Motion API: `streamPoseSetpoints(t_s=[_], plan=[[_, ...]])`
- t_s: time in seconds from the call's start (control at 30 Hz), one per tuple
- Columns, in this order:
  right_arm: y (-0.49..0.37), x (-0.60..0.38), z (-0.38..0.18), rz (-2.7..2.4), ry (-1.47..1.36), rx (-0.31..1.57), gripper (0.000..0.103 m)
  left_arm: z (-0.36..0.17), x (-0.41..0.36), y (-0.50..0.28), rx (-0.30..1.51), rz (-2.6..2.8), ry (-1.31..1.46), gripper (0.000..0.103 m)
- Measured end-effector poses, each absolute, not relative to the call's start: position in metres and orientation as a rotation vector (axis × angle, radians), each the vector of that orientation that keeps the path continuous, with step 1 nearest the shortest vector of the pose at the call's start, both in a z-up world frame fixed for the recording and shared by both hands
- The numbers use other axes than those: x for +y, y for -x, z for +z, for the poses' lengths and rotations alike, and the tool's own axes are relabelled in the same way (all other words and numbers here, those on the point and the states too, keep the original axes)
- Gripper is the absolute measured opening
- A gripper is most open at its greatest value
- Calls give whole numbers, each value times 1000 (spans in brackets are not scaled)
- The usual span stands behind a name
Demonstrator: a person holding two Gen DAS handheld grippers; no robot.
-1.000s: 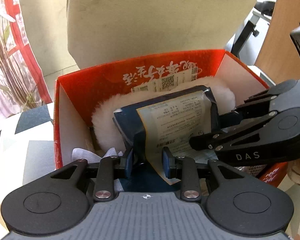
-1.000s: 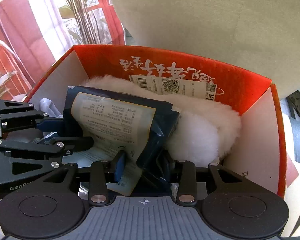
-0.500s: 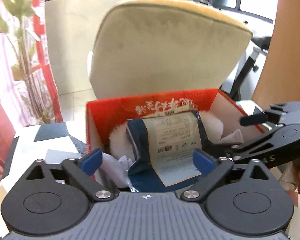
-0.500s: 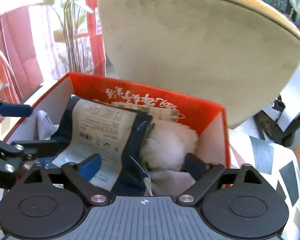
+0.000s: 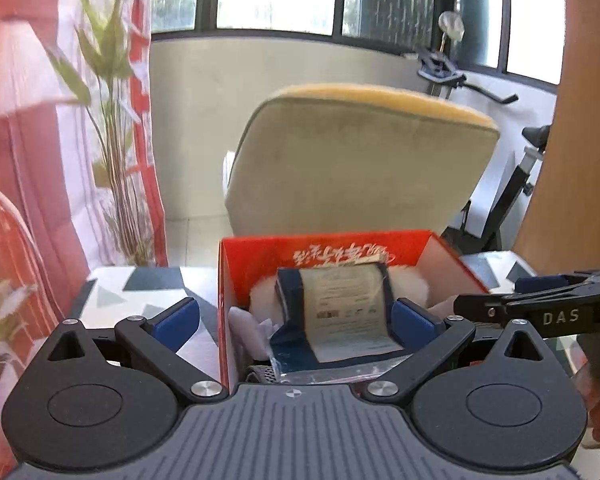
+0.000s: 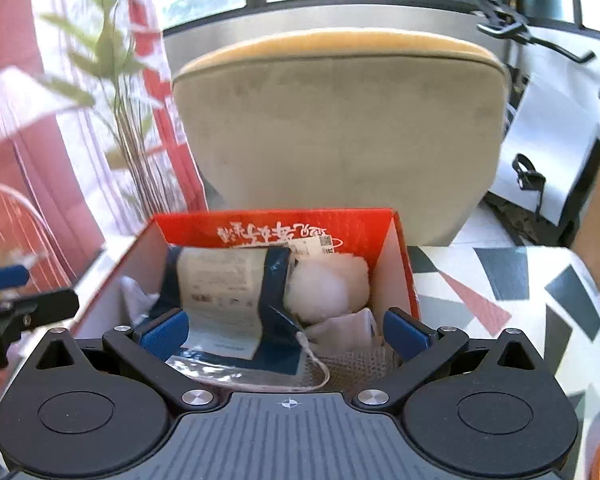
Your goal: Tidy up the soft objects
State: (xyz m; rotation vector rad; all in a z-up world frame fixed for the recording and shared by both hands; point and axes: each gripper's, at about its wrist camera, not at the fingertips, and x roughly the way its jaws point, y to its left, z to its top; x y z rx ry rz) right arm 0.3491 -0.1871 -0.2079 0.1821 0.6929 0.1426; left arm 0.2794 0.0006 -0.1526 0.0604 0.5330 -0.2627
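Above the red box (image 6: 400,264), both tongs spread wide and empty, navy packet (image 5: 342,316) leaning inside beside white fluff (image 6: 328,284)

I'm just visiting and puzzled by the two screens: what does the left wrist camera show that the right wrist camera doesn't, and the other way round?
Only the left wrist view shows the right gripper from the side, with "DAS" lettering on it, reaching in from the right edge.

Only the right wrist view shows crumpled white fabric in front of the white fluffy item, and the patterned tabletop stretching right of the box.

Both show the red box, the navy packet with its pale label lying inside it, the beige chair back, the plant, and open blue-padded fingers, holding nothing.
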Motion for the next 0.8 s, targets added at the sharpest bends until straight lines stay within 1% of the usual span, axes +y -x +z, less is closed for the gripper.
streamPoseSetpoints(t_s=[0.37, 0.8], plan=[[-264, -196, -147, 118, -166, 563, 103, -100, -6, -203, 454, -232, -43, 103], [-149, -194, -77, 90, -142, 483, 103, -50, 5, -100, 384, -157, -54, 103]])
